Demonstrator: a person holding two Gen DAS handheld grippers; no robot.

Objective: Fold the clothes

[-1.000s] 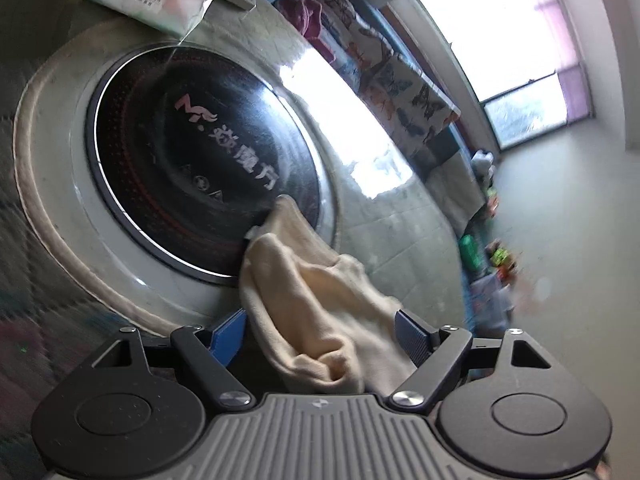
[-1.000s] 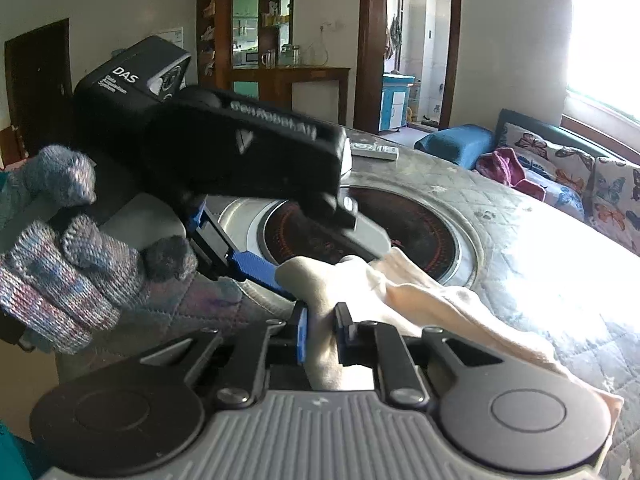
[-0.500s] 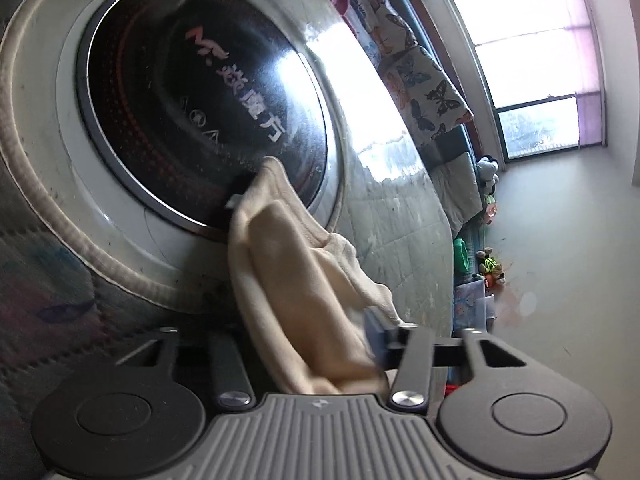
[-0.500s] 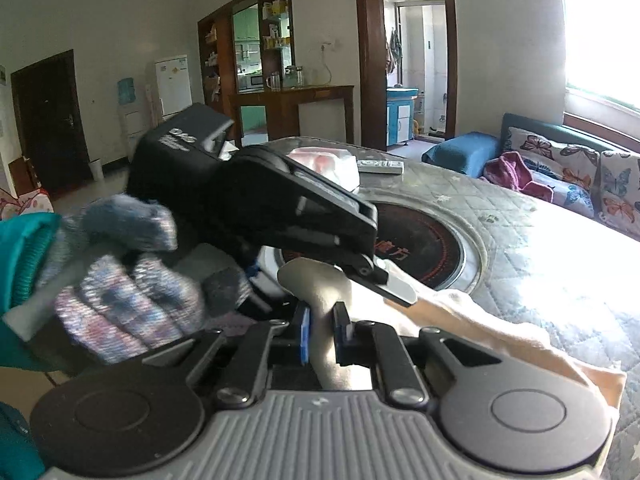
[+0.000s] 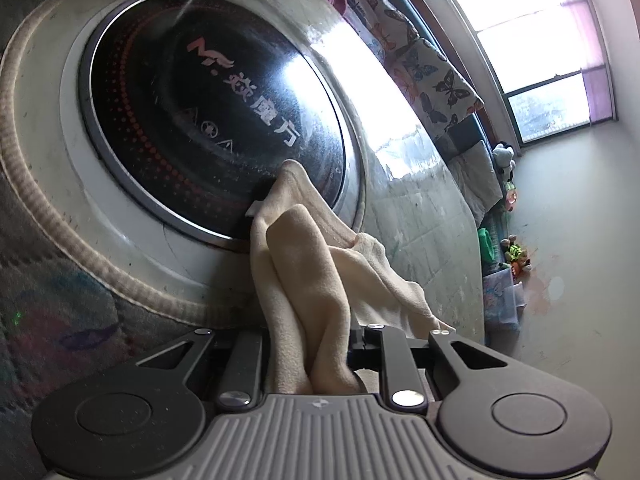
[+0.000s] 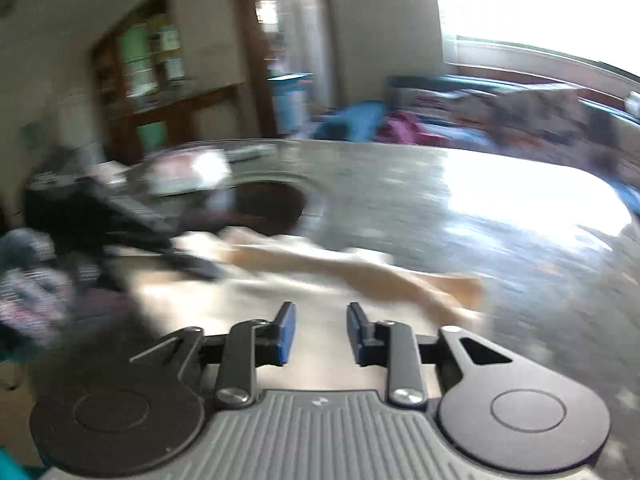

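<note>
Standing by: one cream garment, two hand-held grippers, a round bench with a glass hob set in its middle
Garment: cream cloth [image 5: 304, 264], soft and fleecy, bunched in thick folds; one end lies over the rim of the black hob [image 5: 208, 112], the rest trails across the quilted bench [image 5: 420, 216] cover
Left gripper [image 5: 308, 344]: jaws closed on a doubled wad of the cloth, which fills the gap and hides the pads
Right gripper [image 6: 320, 332]: jaws apart at a middling width, blue pads [image 6: 286, 332] bare, nothing between them; it hangs above the bench near the cloth's trailing end [image 6: 400, 280]
Right view: badly smeared, so fine detail of the cloth's lie is not readable
Risk, one-handed hold: only the left grip has the cloth, so a lift would likely let it hang as a rope, not a flat panel
Risk, thick wad: the left jaws pinch several layers; a tug may pull out the inner layer and spoil any fold line
Risk, regrasp: the right jaws could close on a crumpled ridge instead of a true edge, giving a crooked fold
Risk, hob: dragging cloth over the glass and its raised ring may snag it
Also present: tissue pack [image 6: 188, 172], blurred; butterfly cushion [image 5: 432, 80] beyond the bench
</note>
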